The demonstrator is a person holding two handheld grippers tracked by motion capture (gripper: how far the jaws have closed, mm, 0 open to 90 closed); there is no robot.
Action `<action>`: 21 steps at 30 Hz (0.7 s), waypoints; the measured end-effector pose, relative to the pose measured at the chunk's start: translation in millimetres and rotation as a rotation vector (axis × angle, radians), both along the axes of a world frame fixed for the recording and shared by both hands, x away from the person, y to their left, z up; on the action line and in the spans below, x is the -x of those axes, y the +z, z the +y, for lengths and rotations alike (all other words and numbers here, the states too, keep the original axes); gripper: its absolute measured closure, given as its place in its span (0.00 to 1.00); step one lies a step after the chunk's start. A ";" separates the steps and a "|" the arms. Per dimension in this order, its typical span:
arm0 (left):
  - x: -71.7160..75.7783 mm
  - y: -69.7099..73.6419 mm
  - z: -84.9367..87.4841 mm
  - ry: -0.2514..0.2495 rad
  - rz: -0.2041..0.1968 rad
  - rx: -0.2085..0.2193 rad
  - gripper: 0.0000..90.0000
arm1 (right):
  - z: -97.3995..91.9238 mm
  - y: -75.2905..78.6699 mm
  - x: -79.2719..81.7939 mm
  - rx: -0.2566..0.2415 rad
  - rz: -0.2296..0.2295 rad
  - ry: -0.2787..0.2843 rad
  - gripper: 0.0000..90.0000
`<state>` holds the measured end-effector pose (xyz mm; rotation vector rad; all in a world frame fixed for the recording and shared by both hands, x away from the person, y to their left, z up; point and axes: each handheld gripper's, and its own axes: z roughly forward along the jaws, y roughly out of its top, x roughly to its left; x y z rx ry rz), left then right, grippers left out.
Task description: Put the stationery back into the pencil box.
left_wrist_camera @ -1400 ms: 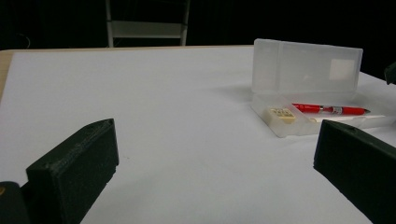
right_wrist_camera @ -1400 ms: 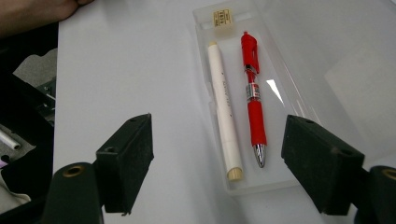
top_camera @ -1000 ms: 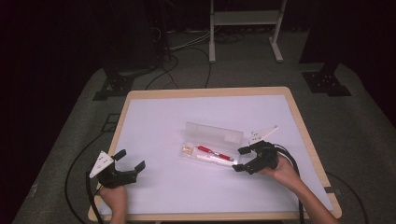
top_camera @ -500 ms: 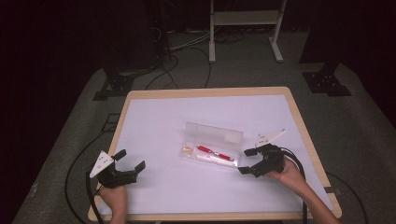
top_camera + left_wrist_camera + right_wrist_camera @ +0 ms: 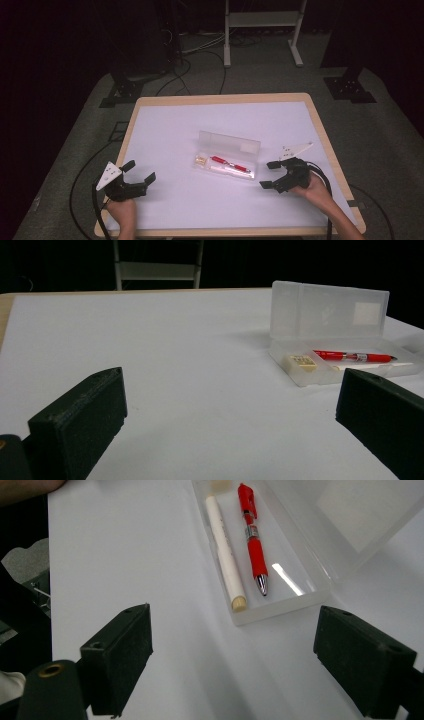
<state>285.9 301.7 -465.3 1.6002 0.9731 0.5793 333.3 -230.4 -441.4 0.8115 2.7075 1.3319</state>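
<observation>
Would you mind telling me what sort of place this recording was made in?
Probably a lab or studio set up for recording, not a home. A lone white-topped table stands on grey carpet, cables trail across the floor, and black stand bases sit in darkened surroundings.

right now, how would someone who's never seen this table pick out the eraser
Find the clear plastic case lying open in the middle of the white table. Look in its tray at the end nearer the left claw. The eraser is the small cream block there, short and squat beside the long red pen and white stick.
</observation>
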 end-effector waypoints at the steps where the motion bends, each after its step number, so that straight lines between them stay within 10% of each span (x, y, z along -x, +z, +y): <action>1: 0.0 0.0 0.0 0.000 0.000 0.000 0.00 | -0.8 -0.9 0.5 -0.003 0.003 -0.001 0.17; 21: -0.3 -0.1 -0.6 0.001 0.001 -0.002 0.00 | -19.6 -5.9 10.7 -0.026 0.003 -0.028 0.17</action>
